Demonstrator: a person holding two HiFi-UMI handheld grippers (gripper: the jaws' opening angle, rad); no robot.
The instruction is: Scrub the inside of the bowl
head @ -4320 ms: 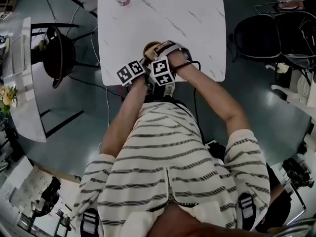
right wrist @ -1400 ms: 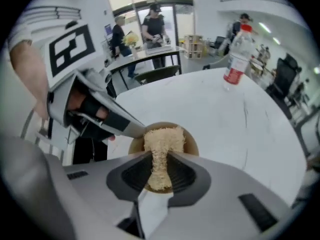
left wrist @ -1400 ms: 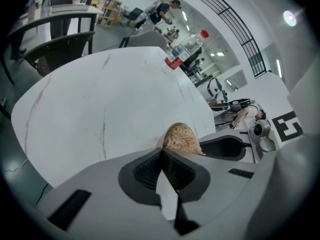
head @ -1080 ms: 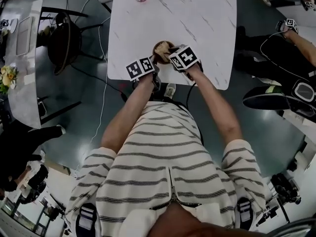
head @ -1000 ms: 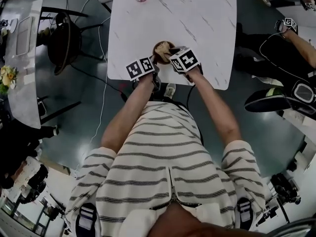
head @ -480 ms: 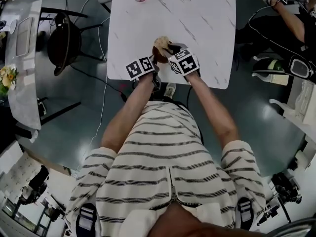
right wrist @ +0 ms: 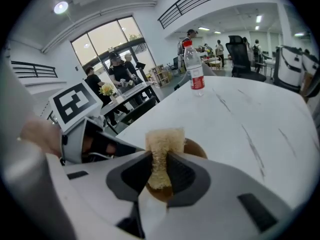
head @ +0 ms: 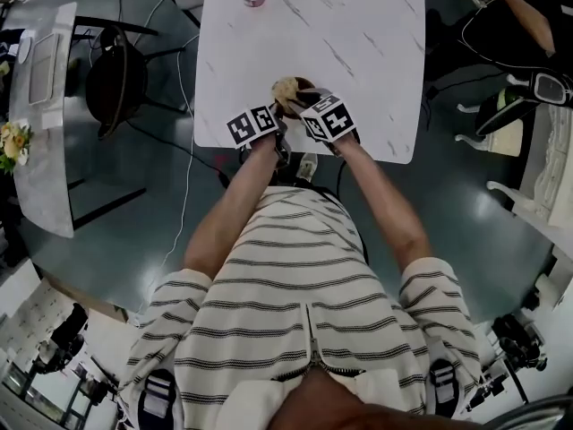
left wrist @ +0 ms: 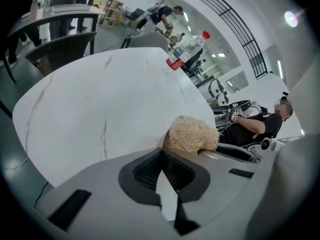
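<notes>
Both clenched: right tongs (right wrist: 159, 160) on scrubber (right wrist: 163, 138); left tongs (left wrist: 162, 153) on bowl (right wrist: 195, 145), rim mostly hidden.

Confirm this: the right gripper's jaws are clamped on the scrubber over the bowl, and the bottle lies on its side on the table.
Not quite: the bottle stands upright on the table, as the right gripper view shows. The right gripper does clamp its jaws on the scrubber over the bowl.

Tan scrubber (head: 285, 88) at brown bowl (head: 303, 85)
</notes>
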